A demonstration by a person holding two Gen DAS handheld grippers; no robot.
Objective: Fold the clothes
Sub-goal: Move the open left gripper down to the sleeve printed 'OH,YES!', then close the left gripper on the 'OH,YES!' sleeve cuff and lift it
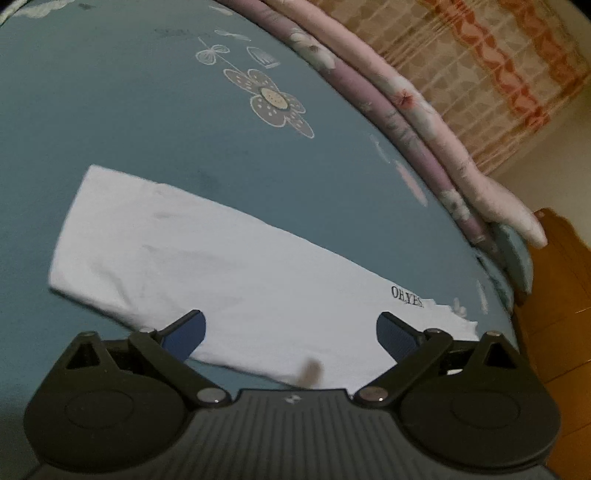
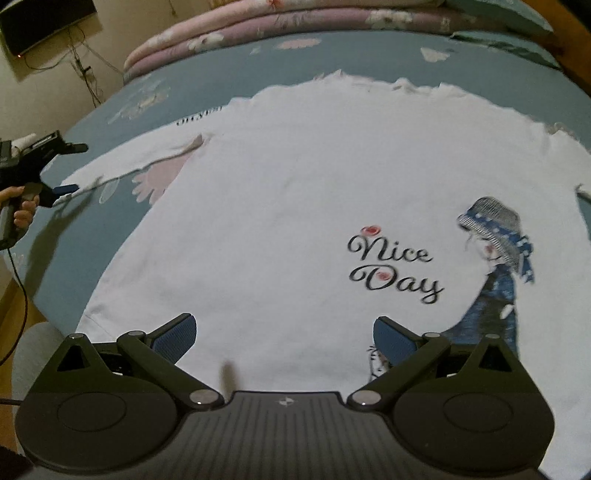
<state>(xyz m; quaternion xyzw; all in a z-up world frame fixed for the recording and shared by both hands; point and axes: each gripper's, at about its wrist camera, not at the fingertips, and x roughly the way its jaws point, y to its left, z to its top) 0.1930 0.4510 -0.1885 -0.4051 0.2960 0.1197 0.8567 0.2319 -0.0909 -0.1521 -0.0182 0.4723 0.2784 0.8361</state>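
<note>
Blue-grey bedsheet [image 2: 258, 66] with printed flowers covers the bed and fills both views. Folded quilts [image 2: 229, 29], pink over lilac, are stacked along the far edge; the left wrist view shows the same stack [image 1: 413, 110] against an orange-patterned curtain [image 1: 491, 74], with a wooden bed frame [image 1: 554, 266] at the right. Only the right wrist view takes in the dark wall-mounted screen [image 2: 40, 22] and its trailing cables, top left.

White T-shirt [image 2: 295, 192] lies flat, front up, across the middle of the sheet. "Nice Day" lettering [image 2: 395, 266] and a printed figure in a blue hat [image 2: 495, 251] show only from the right side. The left wrist view gets just one sleeve [image 1: 207, 258], spread out flat, with small "OH,YES" print [image 1: 406, 301] near its seam.

Left gripper [image 1: 291, 332]: jaws wide, nothing between the blue pads, hanging above the sleeve's near edge and angled down. From the right wrist view the same tool [image 2: 64, 170] sits at the sleeve's outer end, a hand [image 2: 24, 206] wrapped round its handle; contact with the cloth cannot be judged.

Right gripper [image 2: 284, 336]: jaws wide, empty, tilted steeply down over the shirt's lower hem, cloth under both pads, no visible pinch.
</note>
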